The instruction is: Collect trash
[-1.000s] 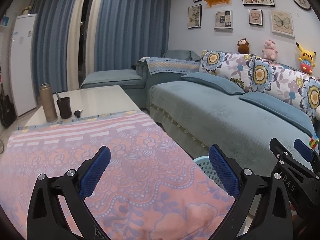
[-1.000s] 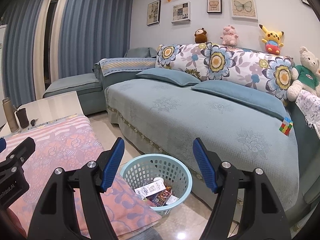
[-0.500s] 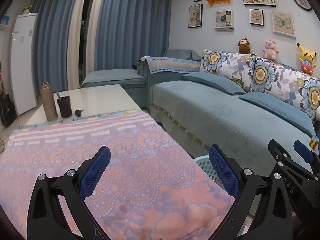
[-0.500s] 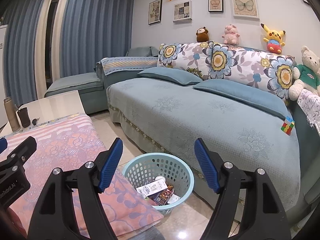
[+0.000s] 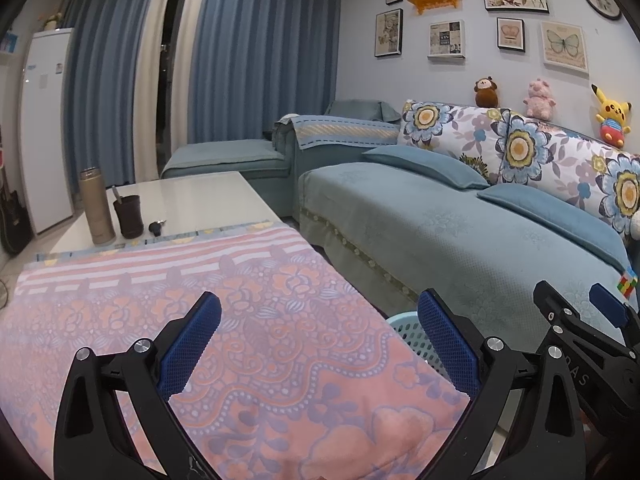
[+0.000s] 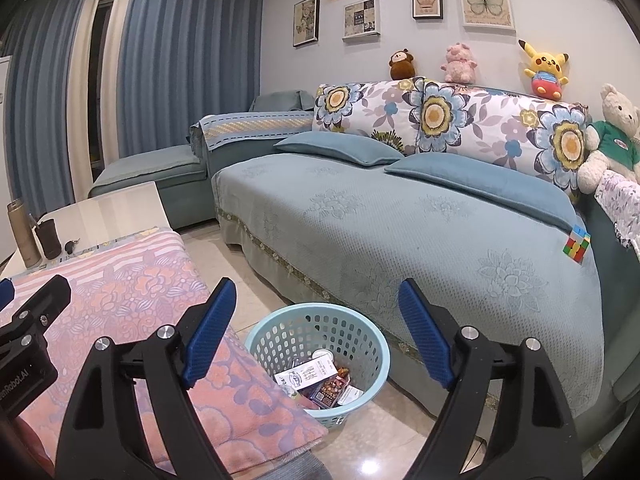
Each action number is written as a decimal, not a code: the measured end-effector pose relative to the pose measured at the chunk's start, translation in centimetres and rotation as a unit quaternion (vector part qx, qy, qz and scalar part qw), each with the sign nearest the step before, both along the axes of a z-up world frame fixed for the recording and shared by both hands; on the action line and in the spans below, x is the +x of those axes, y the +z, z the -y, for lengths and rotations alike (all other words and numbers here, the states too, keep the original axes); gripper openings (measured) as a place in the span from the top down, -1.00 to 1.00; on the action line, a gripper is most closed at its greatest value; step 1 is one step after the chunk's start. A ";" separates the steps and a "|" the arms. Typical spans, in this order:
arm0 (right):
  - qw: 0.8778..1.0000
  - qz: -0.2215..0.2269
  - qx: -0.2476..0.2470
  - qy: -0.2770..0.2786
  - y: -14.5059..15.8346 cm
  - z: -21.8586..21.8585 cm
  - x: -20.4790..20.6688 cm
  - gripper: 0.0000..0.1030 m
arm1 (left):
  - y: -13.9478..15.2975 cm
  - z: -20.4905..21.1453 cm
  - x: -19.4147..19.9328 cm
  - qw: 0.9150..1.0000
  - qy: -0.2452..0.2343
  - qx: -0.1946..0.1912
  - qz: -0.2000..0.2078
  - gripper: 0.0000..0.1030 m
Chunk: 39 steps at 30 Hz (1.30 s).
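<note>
1. The right tool (image 6: 314, 330) stood wide with nothing between its pads; its jaws had just been opening further. The left tool (image 5: 320, 342) was wide and empty too, above the pink cloth (image 5: 224, 320) on the bench (image 5: 180, 196).
2. The trash (image 6: 320, 380), some packets and wrappers, lay in the light blue basket (image 6: 372, 344) on the floor, beside the sofa (image 6: 400, 232).
3. Risk, in my judgement: the basket stood just at the hanging cloth edge, so a low reach could knock it or drag the cloth.
4. Writing: "Robot.AI" was partly readable on the left tool; the print on the packets was too small to read.
</note>
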State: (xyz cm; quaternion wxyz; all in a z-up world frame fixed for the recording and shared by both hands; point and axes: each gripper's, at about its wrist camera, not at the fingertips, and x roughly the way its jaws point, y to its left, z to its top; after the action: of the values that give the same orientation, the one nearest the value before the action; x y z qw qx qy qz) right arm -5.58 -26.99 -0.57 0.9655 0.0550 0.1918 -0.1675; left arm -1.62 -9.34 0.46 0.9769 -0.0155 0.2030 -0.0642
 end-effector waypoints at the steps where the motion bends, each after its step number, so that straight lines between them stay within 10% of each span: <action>1: 1.000 0.000 0.001 -0.001 0.0 0.0 0.0 -0.63 | 0.0 0.0 0.0 1.000 -0.001 0.000 0.000 -0.85; 39: 1.000 -0.004 0.012 -0.013 0.1 0.0 -0.3 -0.76 | 0.0 -0.2 0.1 1.000 -0.005 0.004 0.008 -0.85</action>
State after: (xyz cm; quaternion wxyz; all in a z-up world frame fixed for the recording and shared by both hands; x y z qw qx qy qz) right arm -5.93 -26.99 -0.50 0.9616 0.0684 0.1973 -0.1783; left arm -1.54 -9.11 0.50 0.9782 -0.0096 0.1957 -0.0684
